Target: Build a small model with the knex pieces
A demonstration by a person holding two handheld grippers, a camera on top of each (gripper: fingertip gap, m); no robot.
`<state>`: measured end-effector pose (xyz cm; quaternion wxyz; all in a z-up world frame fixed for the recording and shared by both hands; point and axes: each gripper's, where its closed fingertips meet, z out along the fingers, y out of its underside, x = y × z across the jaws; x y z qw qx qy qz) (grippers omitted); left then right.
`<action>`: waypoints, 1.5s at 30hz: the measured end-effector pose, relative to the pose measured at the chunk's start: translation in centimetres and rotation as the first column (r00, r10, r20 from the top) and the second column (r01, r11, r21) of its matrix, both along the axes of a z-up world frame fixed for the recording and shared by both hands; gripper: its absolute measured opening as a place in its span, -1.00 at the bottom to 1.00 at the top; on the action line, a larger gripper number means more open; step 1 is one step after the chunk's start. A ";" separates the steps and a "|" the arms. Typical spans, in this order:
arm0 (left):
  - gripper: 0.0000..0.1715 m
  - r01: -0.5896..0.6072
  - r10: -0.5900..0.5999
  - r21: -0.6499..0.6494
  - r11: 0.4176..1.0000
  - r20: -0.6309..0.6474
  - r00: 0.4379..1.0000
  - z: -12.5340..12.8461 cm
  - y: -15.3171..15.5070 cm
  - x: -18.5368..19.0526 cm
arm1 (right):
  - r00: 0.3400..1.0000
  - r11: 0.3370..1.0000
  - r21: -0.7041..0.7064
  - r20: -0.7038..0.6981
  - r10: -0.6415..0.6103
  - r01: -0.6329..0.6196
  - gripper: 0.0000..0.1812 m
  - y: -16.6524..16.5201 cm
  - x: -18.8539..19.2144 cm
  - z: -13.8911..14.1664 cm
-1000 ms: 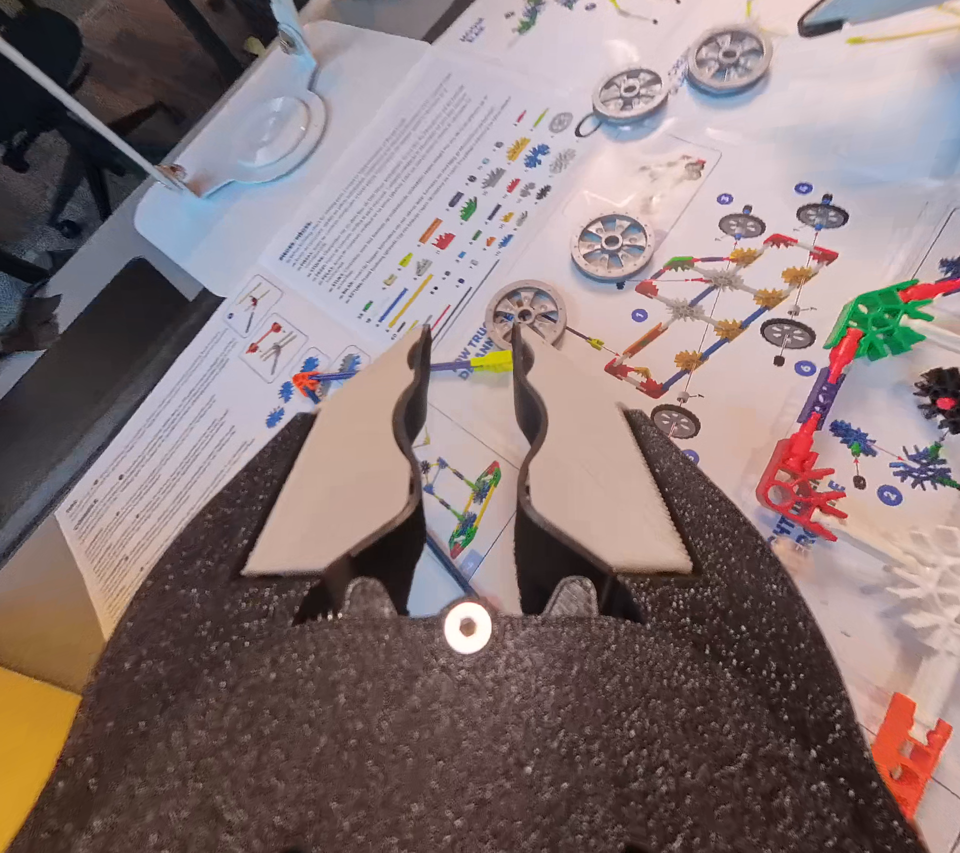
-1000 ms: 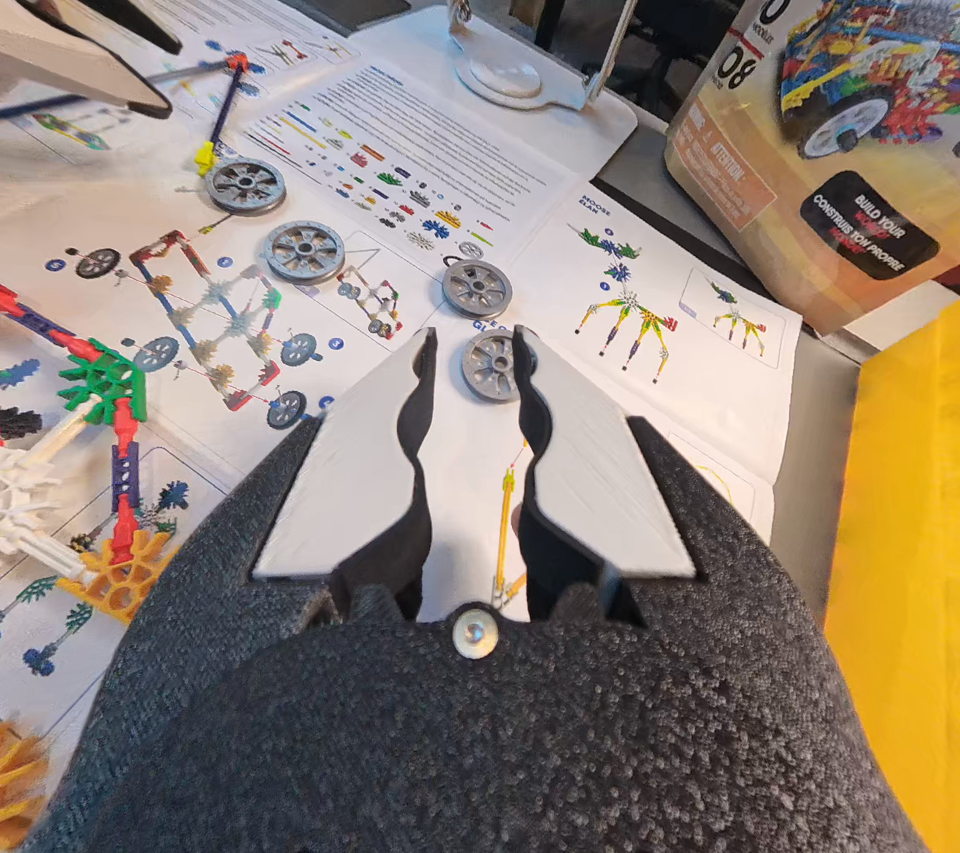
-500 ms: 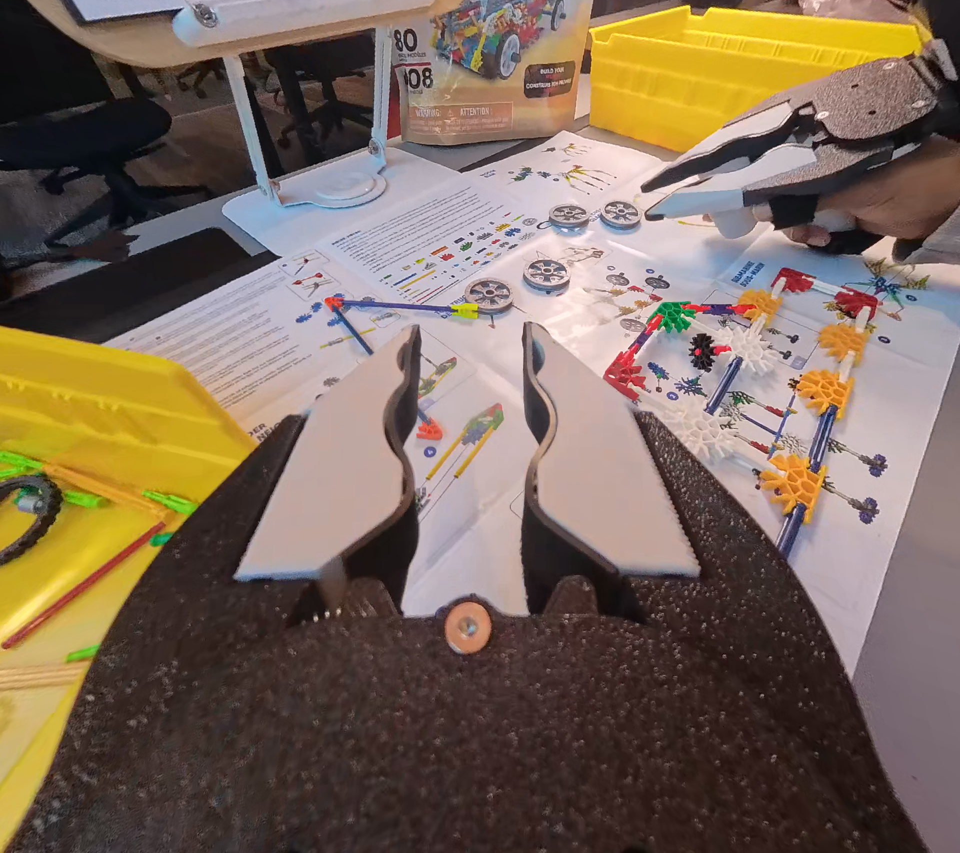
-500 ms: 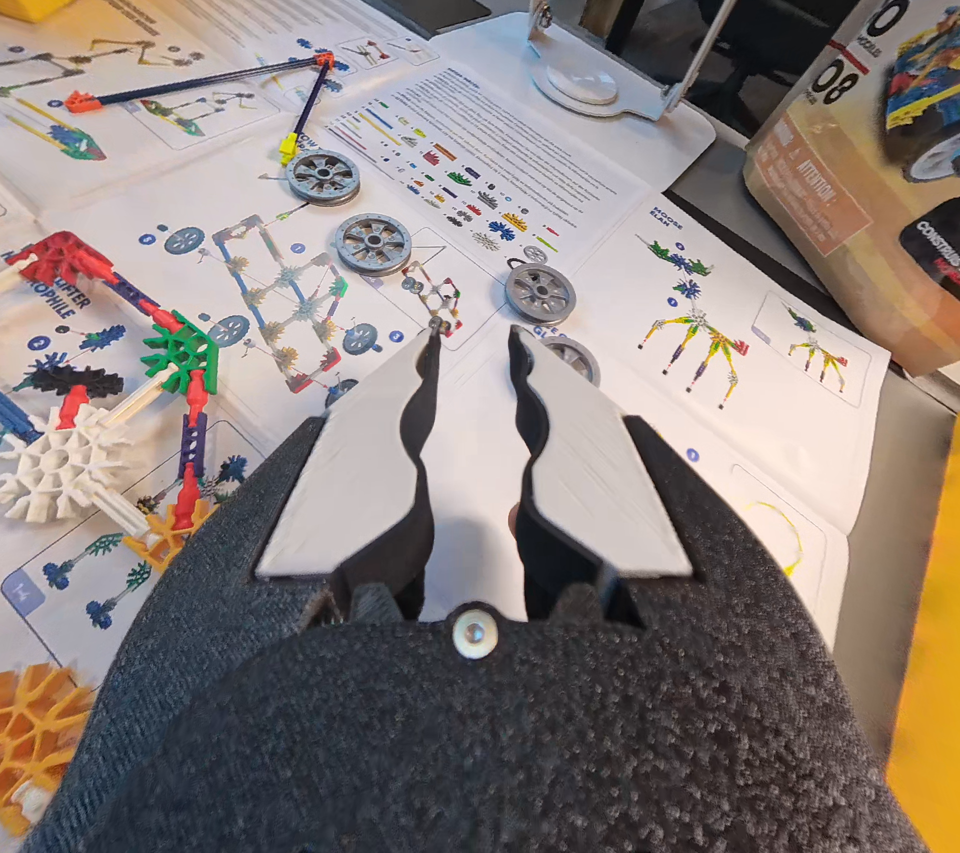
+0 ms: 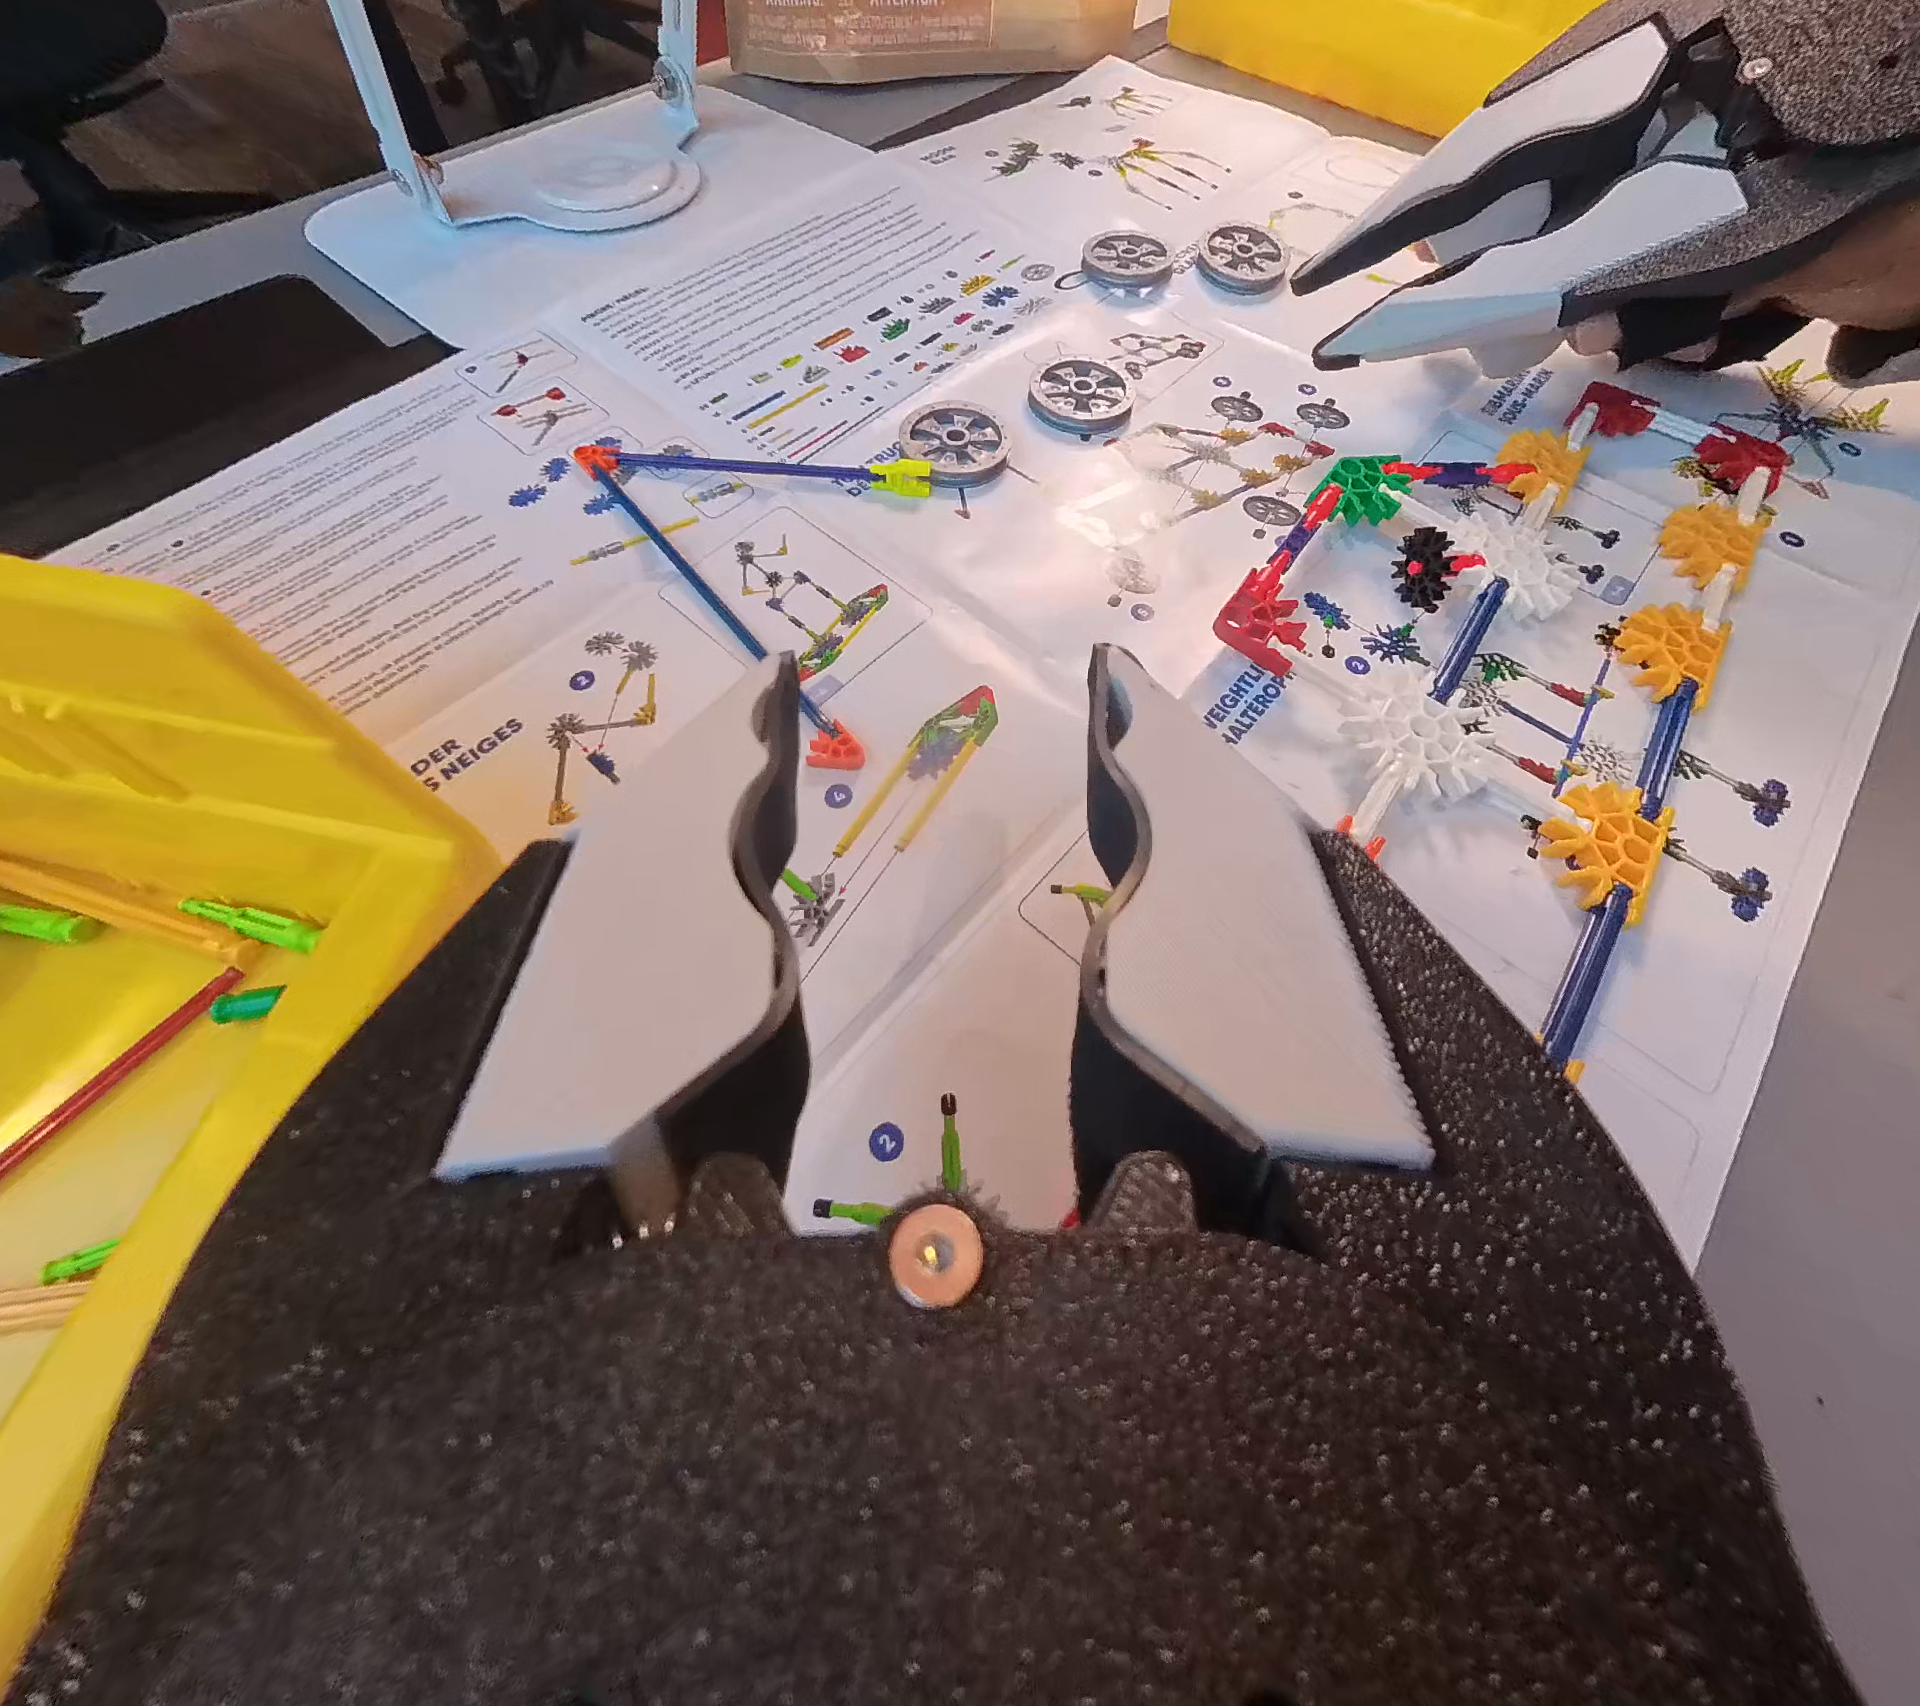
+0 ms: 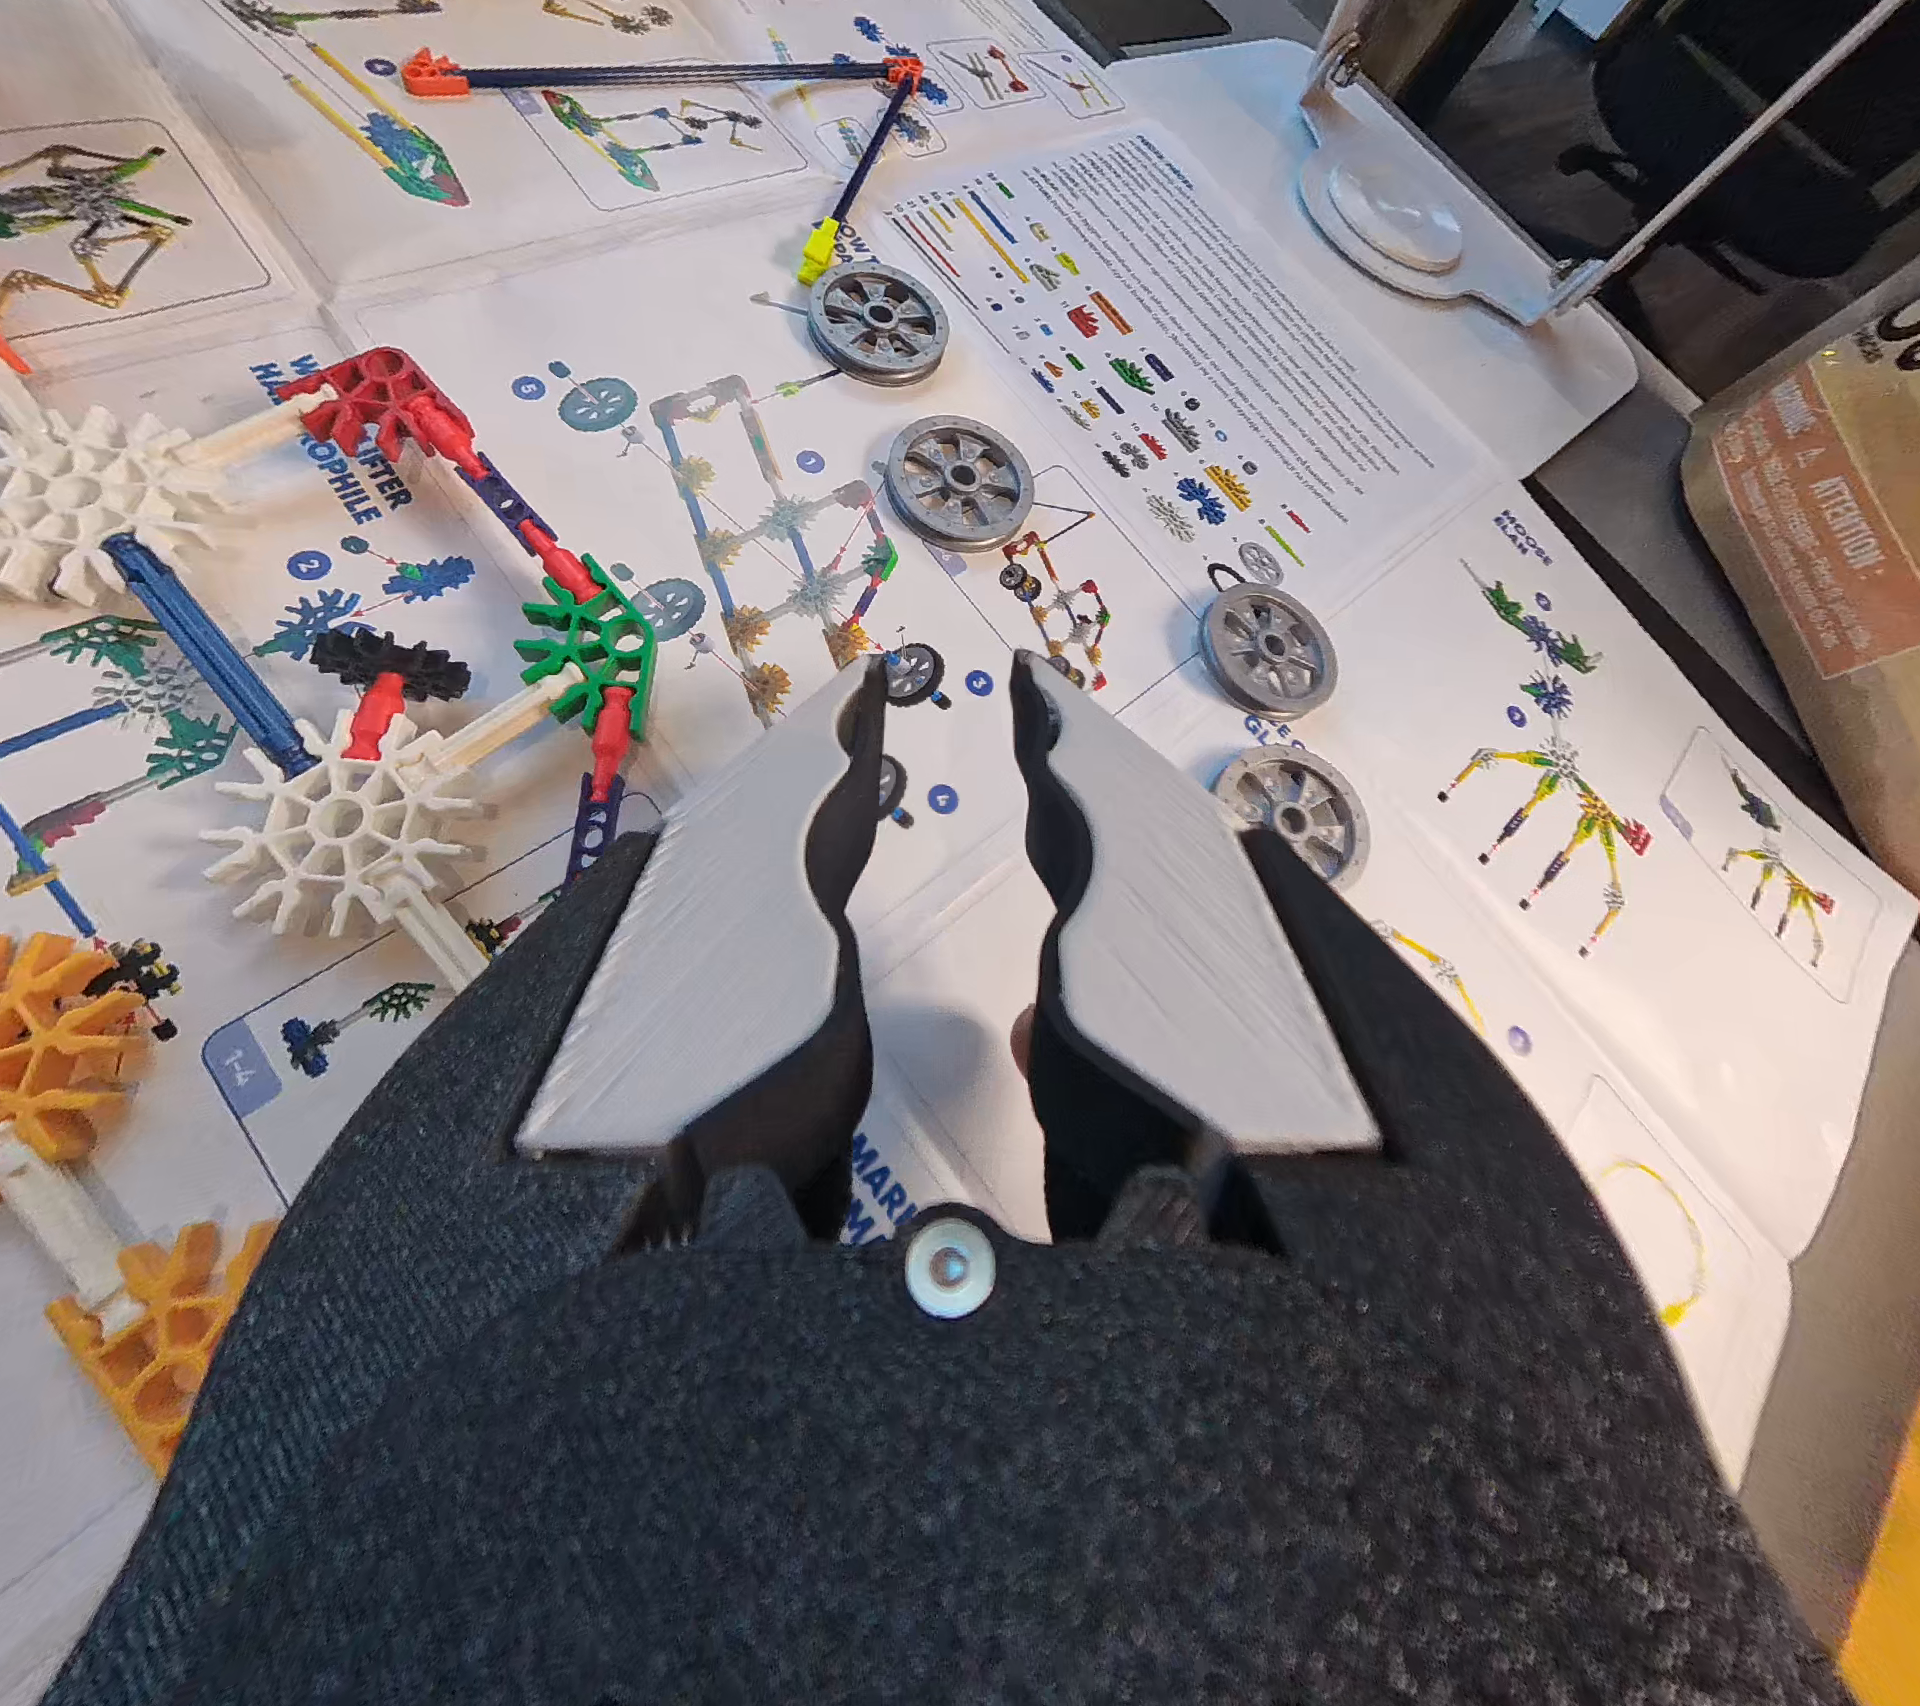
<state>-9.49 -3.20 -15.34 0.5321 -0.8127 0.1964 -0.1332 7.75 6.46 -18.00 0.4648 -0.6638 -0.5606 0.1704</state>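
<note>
left claw (image 5: 940, 669) widened, empty, over instruction sheet (image 5: 727, 285); right claw (image 6: 948, 669) apart, empty | grey wheels (image 6: 1268, 648) beside; yellow bin (image 5: 156, 721) left

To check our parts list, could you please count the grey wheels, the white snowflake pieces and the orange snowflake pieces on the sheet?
grey wheels: 4
white snowflake pieces: 2
orange snowflake pieces: 4
Total: 10

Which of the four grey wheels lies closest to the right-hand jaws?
The grey wheel partly tucked under the right gripper, beside its right finger. The other three wheels lie in a line farther ahead on the instruction sheet.
</note>
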 end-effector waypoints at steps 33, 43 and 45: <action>-0.67 0.050 -0.050 -0.046 0.998 0.003 0.999 -0.7 -0.6 0.8 | 1.000 0.999 0.036 -0.025 -0.003 0.004 -0.76 0.4 0.2 0.5; -0.66 0.050 -0.050 -0.044 0.998 0.001 0.999 -0.7 -0.6 0.8 | 0.998 0.999 0.011 -0.046 -0.047 0.048 -0.76 1.2 0.7 0.6; -0.66 0.049 -0.049 -0.045 0.998 0.002 0.999 -0.7 -0.6 0.8 | 0.998 0.999 0.012 -0.042 -0.046 0.046 -0.76 1.1 0.6 0.5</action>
